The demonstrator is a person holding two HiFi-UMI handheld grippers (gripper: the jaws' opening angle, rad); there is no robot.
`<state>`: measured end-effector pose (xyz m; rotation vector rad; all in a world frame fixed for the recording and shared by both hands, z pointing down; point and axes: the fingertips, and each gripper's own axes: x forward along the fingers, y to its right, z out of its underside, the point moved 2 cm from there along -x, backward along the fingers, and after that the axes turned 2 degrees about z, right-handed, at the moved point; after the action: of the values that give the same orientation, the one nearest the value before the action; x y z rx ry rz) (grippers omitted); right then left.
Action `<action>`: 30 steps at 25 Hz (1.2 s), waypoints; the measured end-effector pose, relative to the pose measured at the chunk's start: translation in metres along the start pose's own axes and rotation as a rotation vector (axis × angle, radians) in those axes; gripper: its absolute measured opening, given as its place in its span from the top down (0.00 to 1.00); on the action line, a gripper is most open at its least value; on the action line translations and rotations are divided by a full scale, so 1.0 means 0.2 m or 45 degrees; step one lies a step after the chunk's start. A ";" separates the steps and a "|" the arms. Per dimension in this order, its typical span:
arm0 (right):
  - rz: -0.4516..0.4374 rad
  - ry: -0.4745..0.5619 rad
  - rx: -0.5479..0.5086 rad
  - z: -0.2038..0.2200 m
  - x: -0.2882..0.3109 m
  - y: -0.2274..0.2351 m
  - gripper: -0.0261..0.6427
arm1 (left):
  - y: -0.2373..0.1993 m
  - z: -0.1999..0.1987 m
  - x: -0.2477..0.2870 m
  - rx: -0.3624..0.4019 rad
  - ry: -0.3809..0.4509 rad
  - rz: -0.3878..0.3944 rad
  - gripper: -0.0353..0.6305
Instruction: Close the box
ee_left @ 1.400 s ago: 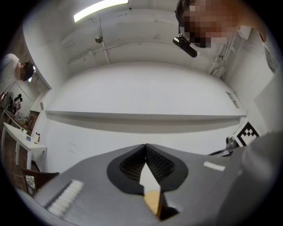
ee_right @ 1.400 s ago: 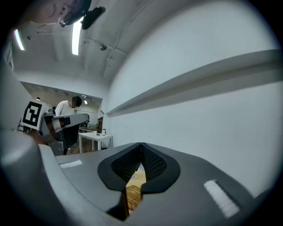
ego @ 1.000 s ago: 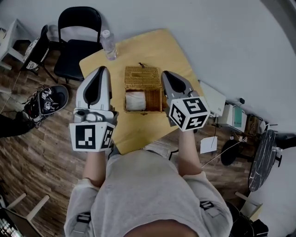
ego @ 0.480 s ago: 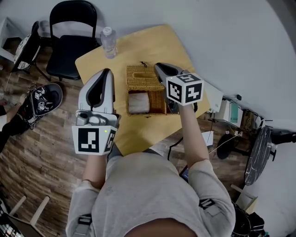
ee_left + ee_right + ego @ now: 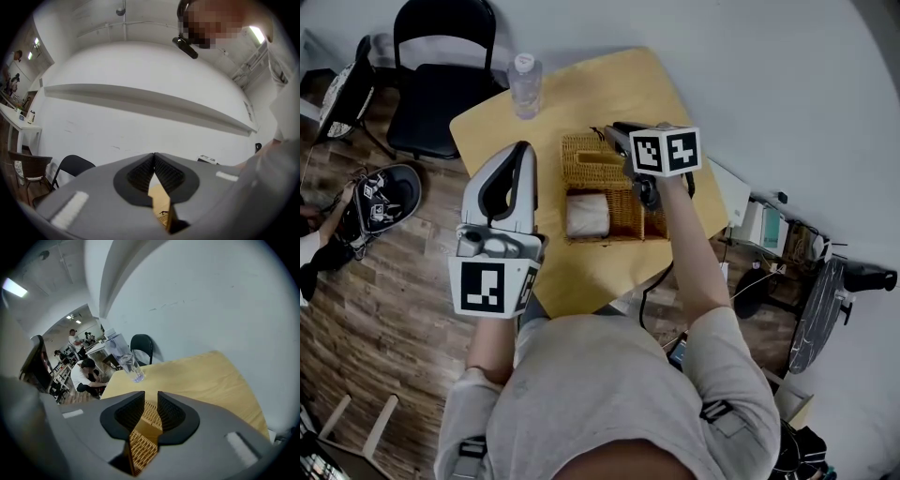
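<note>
The wicker box point(image 5: 619, 217) is sitting open on the wooden table point(image 5: 581, 94), a white roll point(image 5: 586, 214) lying in its left half; its lid point(image 5: 586, 161) is lying thrown back on the far side, long axis running left to right. The right gripper point(image 5: 151, 401) is hovering over the lid's right end, its jaws opening with wickerwork showing between them but not pinched, so it looks the nearer for swinging the lid toward the person; the left gripper point(image 5: 153, 157) is waiting just left of the box, jaws pressed together on nothing.
</note>
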<state>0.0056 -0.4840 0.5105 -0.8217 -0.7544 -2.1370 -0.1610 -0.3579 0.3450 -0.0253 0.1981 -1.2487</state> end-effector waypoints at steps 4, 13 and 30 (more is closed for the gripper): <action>0.004 -0.075 0.025 0.01 0.11 0.05 0.84 | -0.05 0.04 0.02 -0.010 -0.019 -0.007 0.86; -0.015 -0.214 0.045 0.01 0.26 0.11 0.81 | -0.09 0.12 0.03 -0.033 -0.054 -0.030 0.86; 0.137 -0.532 -0.042 0.15 0.53 0.16 0.80 | -0.24 0.20 0.02 -0.056 -0.094 -0.086 0.86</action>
<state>-0.0169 -0.5238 0.6159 -1.3202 -0.8612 -1.9073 -0.1982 -0.3796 0.3905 -0.1167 0.1619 -1.3087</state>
